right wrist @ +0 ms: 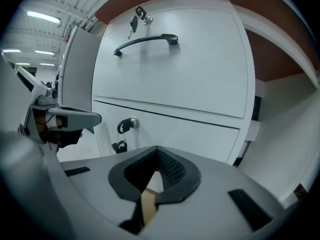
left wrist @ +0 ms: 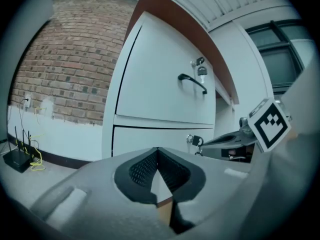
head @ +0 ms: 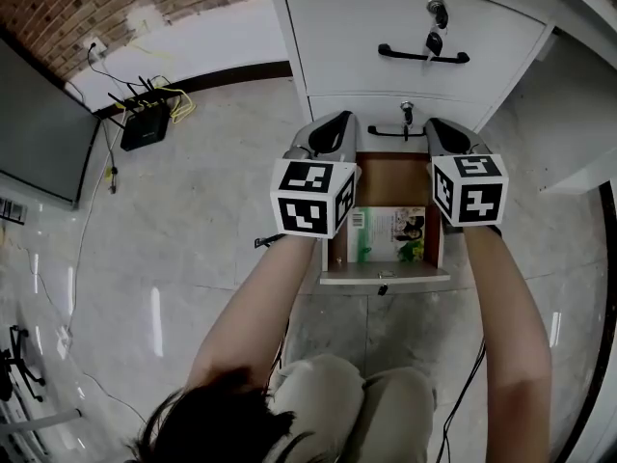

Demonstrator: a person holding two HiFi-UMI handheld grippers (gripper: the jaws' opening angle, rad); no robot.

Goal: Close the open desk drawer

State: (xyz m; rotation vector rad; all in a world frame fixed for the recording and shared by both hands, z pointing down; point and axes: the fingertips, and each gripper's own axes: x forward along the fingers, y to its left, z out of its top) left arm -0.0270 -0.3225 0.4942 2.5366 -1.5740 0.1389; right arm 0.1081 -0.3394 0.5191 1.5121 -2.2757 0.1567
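Overhead, only the head view shows the open drawer (head: 386, 276). It is pulled out beneath and between the two tongs, and both gripper views look past it at the cabinet front. A printed booklet (head: 390, 235) with green pictures lies flat on its wooden floor, behind the tips and towards the drawer's front panel.

Well left of the left gripper (head: 335, 123), a black router (head: 145, 125) with trailing cables sits on the floor by a brick wall (left wrist: 65, 74). The left gripper is over the drawer's left wall. Its own view shows the pads met at the tips with nothing clamped. Whether it touches the wall cannot be told.

Just ahead of both tips stands the closed middle drawer (head: 386, 109), with a key (head: 407, 112) in its lock. Above that is a top drawer with a black handle (head: 422, 56).

The right gripper (head: 442, 128) is over the right wall, its jaws likewise together and empty.
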